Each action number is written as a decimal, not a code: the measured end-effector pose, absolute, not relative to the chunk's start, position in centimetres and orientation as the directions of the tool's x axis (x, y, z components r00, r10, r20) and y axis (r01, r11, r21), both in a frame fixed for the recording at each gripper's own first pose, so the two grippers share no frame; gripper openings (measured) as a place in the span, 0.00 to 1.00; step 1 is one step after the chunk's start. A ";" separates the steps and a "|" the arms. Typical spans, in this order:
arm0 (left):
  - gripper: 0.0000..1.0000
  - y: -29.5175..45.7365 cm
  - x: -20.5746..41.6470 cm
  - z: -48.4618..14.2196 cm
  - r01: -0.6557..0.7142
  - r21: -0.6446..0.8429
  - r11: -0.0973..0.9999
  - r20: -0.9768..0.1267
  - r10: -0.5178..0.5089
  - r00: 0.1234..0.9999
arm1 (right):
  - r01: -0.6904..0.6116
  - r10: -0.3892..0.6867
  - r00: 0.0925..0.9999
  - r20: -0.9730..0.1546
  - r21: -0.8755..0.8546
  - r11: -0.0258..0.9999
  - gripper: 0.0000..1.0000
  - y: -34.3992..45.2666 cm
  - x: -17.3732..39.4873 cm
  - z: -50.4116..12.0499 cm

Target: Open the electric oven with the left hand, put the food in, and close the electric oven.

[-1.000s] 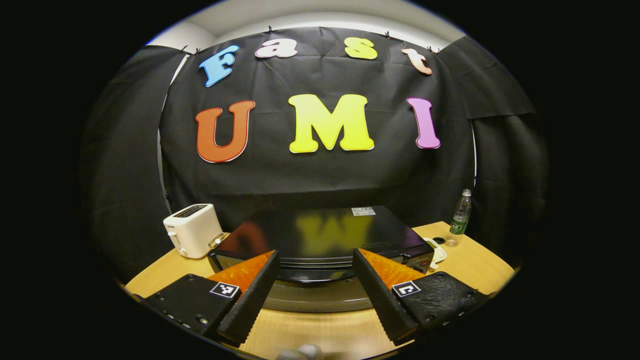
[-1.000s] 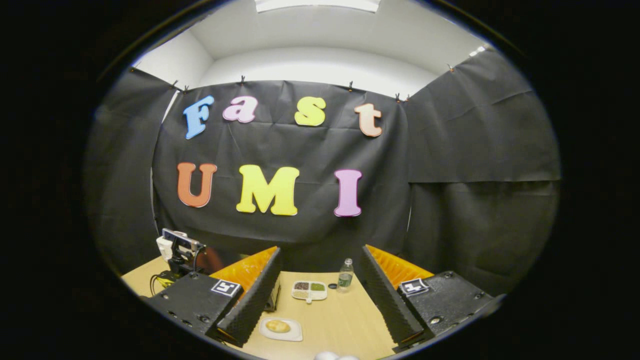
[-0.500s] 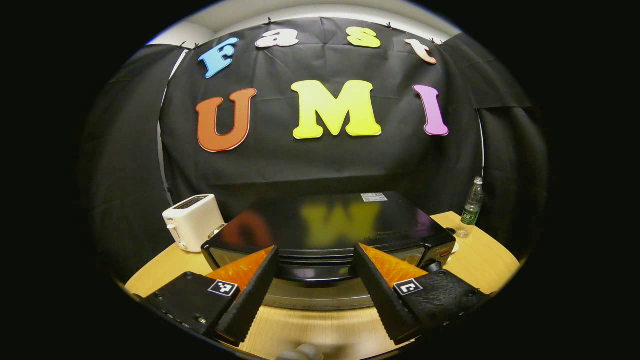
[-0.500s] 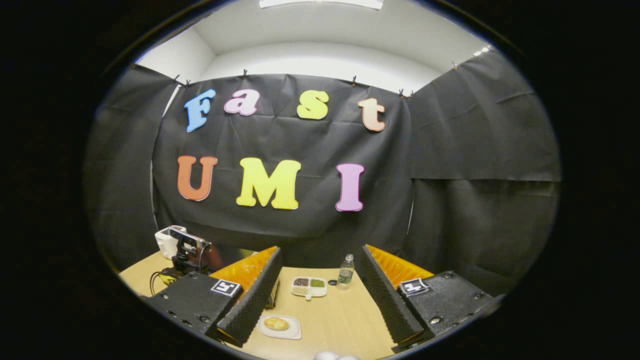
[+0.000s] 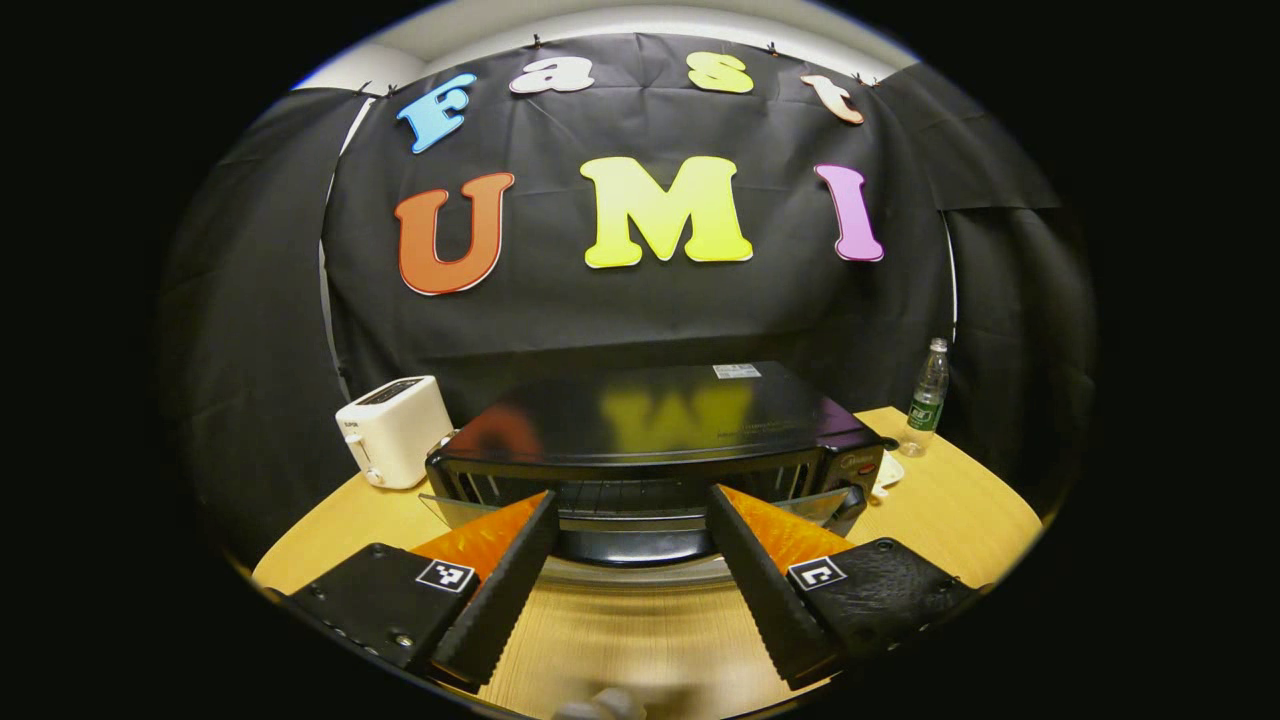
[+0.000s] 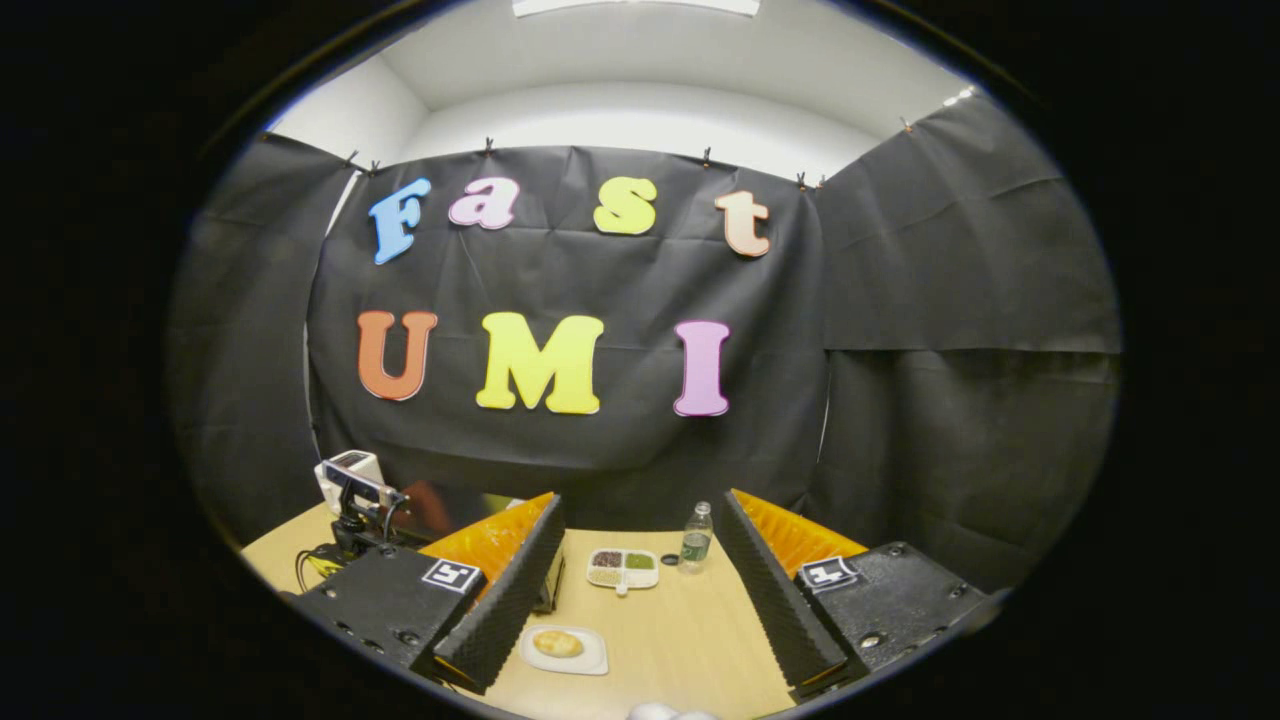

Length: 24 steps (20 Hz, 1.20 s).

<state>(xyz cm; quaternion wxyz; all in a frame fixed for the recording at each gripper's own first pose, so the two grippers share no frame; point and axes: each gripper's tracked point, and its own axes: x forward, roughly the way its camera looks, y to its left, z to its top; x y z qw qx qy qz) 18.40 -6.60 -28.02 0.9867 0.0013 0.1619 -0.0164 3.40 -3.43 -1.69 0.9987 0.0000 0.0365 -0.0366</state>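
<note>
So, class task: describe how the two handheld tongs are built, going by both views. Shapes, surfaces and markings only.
Both the left tongs and the right tongs share one build: two long wedge-shaped fingers with ridged, saw-toothed inner faces, each fixed to a black textured block with screws. Each block carries a small square black-and-white marker tag. Both stand open.

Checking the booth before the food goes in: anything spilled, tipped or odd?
Nothing stands out. The black electric oven sits square, white toaster and clear plastic bottle upright, bun on its white plate.
</note>
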 end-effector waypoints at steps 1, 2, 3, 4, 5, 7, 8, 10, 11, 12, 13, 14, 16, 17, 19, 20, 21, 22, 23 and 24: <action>0.98 -6.6 17.7 -28.2 0.034 -0.004 0.999 -0.327 -0.033 0.945 | 0.071 -0.071 0.995 -0.075 0.001 0.997 1.00 -3.4 3.3 -1.8; 0.98 -6.5 17.1 -28.5 0.035 -0.007 0.999 -0.337 -0.035 0.941 | 0.066 -0.065 0.995 -0.078 0.006 0.998 1.00 -3.2 3.3 -1.9; 0.98 -6.5 16.7 -28.7 0.037 -0.005 0.999 -0.339 -0.036 0.940 | 0.062 -0.062 0.995 -0.078 0.009 0.998 1.00 -3.0 3.2 -2.1; 0.98 -6.5 16.2 -28.9 0.039 -0.002 0.999 -0.346 -0.037 0.937 | 0.060 -0.059 0.995 -0.079 0.008 0.998 1.00 -3.0 3.2 -2.3; 0.98 -6.5 15.7 -29.2 0.040 -0.002 0.999 -0.353 -0.038 0.935 | 0.058 -0.057 0.995 -0.079 0.007 0.998 1.00 -2.9 3.2 -2.4; 0.98 -6.6 14.5 -30.1 0.038 -0.011 0.999 -0.379 -0.040 0.925 | 0.054 -0.053 0.995 -0.085 0.011 0.998 1.00 -2.7 3.0 -2.8; 0.98 -6.5 14.0 -30.4 0.039 -0.013 0.999 -0.387 -0.041 0.921 | 0.051 -0.050 0.995 -0.090 0.013 0.999 1.00 -2.7 3.0 -3.0; 0.98 -6.5 13.1 -31.1 0.042 -0.008 0.999 -0.405 -0.042 0.913 | 0.052 -0.051 0.995 -0.091 0.012 0.999 1.00 -2.8 2.8 -3.2; 0.98 -6.6 12.7 -31.5 0.045 -0.009 0.999 -0.416 -0.045 0.908 | 0.051 -0.050 0.995 -0.091 0.010 0.999 1.00 -2.8 2.7 -3.2; 0.98 -6.5 12.4 -31.7 0.047 -0.011 0.999 -0.424 -0.047 0.905 | 0.052 -0.051 0.994 -0.092 0.010 0.999 1.00 -2.8 2.7 -3.4; 0.98 -6.5 11.9 -32.0 0.047 -0.016 0.999 -0.435 -0.049 0.899 | 0.050 -0.048 0.994 -0.094 0.013 0.999 1.00 -2.7 2.8 -3.4; 0.98 -6.6 11.5 -32.5 0.047 -0.018 0.999 -0.448 -0.050 0.893 | 0.049 -0.047 0.994 -0.100 0.016 0.999 1.00 -2.7 2.7 -3.8; 0.98 -6.6 10.8 -33.1 0.048 -0.016 0.999 -0.469 -0.050 0.882 | 0.048 -0.045 0.993 -0.105 0.023 0.999 1.00 -2.7 2.6 -4.1; 0.98 -6.6 10.5 -33.4 0.050 -0.015 0.999 -0.477 -0.051 0.877 | 0.046 -0.043 0.993 -0.107 0.026 0.999 1.00 -2.6 2.6 -4.2; 0.99 -6.7 9.7 -34.4 0.045 -0.034 0.998 -0.505 -0.056 0.861 | 0.048 -0.045 0.993 -0.112 0.023 0.999 1.00 -2.8 2.7 -4.4; 0.98 -6.7 9.4 -34.8 0.043 -0.048 0.998 -0.518 -0.061 0.853 | 0.049 -0.046 0.992 -0.113 0.022 0.999 1.00 -2.8 2.6 -4.6; 0.94 -6.8 9.0 -35.4 0.042 -0.060 0.997 -0.532 -0.067 0.844 | 0.049 -0.046 0.992 -0.118 0.023 0.999 1.00 -2.8 2.6 -4.8; 0.98 -6.8 8.6 -36.0 0.042 -0.062 0.997 -0.547 -0.070 0.834 | 0.049 -0.046 0.992 -0.121 0.026 0.998 1.00 -2.8 2.6 -4.9; 0.98 -7.0 8.2 -36.6 0.045 -0.063 0.997 -0.563 -0.073 0.823 | 0.051 -0.047 0.991 -0.122 0.028 0.998 1.00 -2.8 2.7 -5.0; 0.98 -6.9 8.0 -37.1 0.042 -0.065 0.997 -0.573 -0.072 0.816 | 0.050 -0.047 0.991 -0.124 0.027 0.998 1.00 -2.8 2.8 -5.2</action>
